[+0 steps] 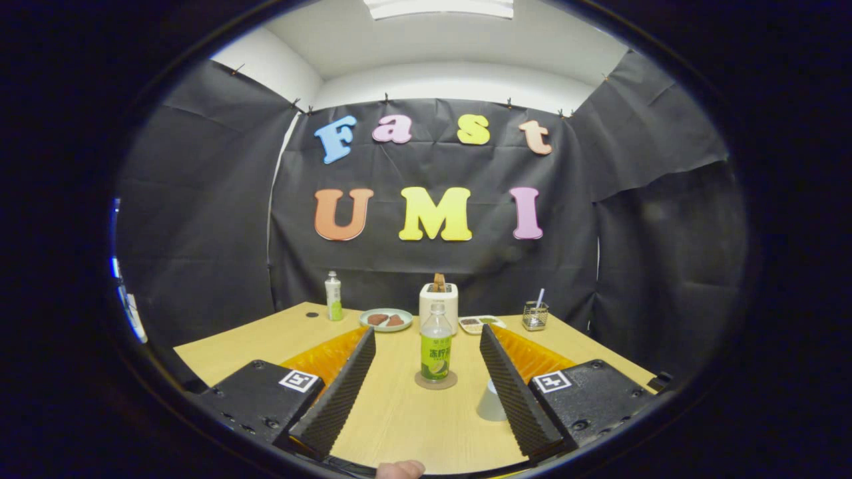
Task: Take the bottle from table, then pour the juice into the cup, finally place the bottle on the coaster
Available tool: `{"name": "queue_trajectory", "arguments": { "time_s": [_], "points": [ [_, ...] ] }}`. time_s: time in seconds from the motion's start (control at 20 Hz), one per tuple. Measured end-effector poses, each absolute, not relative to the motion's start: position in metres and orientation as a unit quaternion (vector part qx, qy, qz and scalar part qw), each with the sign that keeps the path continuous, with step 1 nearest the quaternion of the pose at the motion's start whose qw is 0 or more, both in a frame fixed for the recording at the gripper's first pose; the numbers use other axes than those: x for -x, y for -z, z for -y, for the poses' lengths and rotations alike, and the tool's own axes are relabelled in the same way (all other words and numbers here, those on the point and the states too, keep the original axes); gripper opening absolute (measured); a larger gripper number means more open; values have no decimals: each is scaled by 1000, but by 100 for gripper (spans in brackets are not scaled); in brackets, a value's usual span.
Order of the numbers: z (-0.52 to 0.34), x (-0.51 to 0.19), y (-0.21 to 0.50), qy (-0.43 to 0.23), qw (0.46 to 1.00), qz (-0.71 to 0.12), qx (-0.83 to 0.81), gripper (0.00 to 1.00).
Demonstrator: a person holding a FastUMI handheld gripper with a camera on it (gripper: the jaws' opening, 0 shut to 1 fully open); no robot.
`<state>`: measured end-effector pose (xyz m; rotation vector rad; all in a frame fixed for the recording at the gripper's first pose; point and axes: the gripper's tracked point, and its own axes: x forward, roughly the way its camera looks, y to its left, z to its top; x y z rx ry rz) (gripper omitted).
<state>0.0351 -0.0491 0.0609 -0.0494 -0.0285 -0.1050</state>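
Note:
A clear bottle (pixel 436 347) with a green label and green juice low inside stands upright on a round brown coaster (pixel 436 382) on the wooden table (pixel 406 426). It sits between my two fingers, a little beyond their tips, touching neither. My gripper (pixel 427 336) is open, nothing held. A pale cup (pixel 491 402) stands on the table close against the inner side of my right finger (pixel 516 392), partly hidden by it.
Along the far table edge stand a second small bottle (pixel 333 297), a plate with brown food (pixel 385 319), a white toaster (pixel 438 298), a small tray (pixel 480 324) and a glass holder with a utensil (pixel 535 315). A fingertip of a hand (pixel 399 469) shows at the near edge.

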Motion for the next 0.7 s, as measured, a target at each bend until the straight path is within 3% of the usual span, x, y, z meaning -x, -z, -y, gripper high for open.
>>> {"name": "queue_trajectory", "arguments": {
  "time_s": [0.7],
  "points": [
    [44,-30,-59,45,999,10,25,100]
  ]
}}
